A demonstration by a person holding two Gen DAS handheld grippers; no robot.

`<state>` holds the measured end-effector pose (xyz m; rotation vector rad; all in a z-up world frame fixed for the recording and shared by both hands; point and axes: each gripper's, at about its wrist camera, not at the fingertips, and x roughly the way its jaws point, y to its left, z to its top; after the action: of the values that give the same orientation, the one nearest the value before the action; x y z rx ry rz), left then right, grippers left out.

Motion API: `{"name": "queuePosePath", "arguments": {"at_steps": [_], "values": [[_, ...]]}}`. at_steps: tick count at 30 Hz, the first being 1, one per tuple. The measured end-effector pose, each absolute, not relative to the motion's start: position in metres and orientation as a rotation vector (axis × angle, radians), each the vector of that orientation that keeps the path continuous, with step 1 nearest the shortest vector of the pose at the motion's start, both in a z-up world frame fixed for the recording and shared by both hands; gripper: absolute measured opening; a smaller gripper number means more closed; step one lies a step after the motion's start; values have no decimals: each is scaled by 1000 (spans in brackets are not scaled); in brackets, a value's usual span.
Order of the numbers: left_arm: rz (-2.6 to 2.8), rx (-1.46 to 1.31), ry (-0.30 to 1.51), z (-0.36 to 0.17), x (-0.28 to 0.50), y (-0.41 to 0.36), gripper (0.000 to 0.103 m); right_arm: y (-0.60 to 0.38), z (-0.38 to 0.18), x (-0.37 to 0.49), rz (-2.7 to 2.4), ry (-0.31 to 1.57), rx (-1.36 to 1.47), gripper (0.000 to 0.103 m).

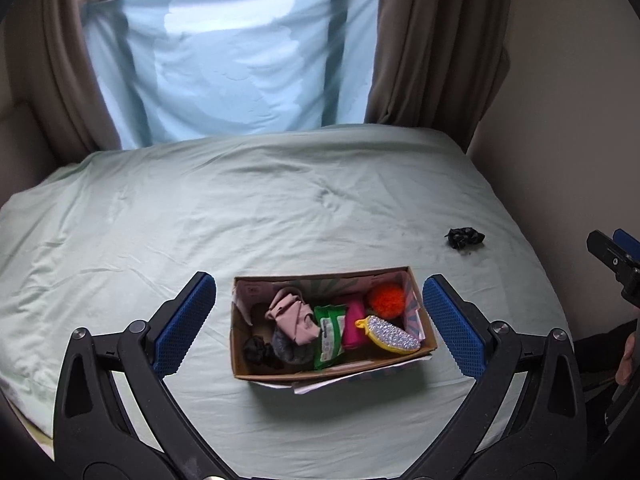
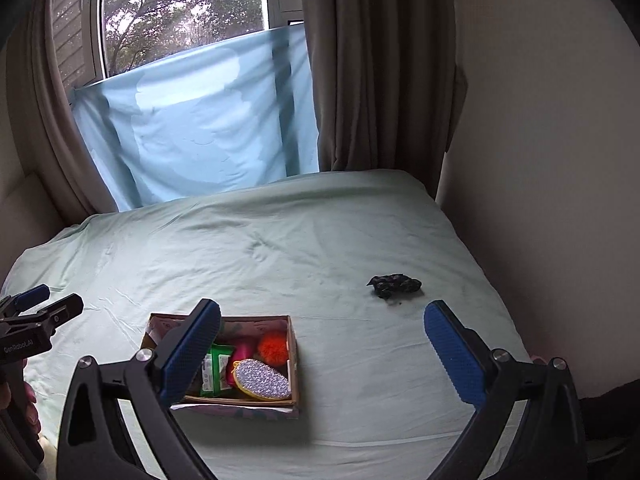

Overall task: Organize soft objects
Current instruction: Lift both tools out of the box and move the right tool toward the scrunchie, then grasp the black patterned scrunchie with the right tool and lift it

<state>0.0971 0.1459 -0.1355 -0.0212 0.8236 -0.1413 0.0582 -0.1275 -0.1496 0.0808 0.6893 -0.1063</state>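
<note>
Lying on the pale green bedsheet (image 2: 280, 240), the small crumpled black fabric scrap (image 2: 394, 285) sat well apart from the open cardboard box of soft items (image 2: 294, 364), ahead and slightly right of the right gripper (image 2: 322, 354), long axis crosswise. Both the right gripper and the left gripper (image 1: 318, 326) were spread wide and empty; the right was judged nearer. The scrap looked limp and wrinkled.

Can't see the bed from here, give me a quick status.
Left gripper open, empty, over the cardboard box. Right gripper open, empty. Black soft item loose on the sheet, path clear.
</note>
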Motion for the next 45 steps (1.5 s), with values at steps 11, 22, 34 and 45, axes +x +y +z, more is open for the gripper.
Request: {"name": "queuePosePath", "arguments": {"at_steps": [11, 22, 34, 45], "values": [[-137, -37, 834, -166, 139, 23, 103, -234, -186, 122, -32, 724, -74, 102], [-79, -56, 905, -270, 196, -94, 103, -325, -312, 224, 102, 796, -91, 102], [-76, -45, 982, -353, 231, -153, 103, -342, -450, 310, 363, 874, -225, 98], [-110, 13, 1019, -386, 235, -182, 103, -323, -499, 344, 529, 892, -383, 71]]}}
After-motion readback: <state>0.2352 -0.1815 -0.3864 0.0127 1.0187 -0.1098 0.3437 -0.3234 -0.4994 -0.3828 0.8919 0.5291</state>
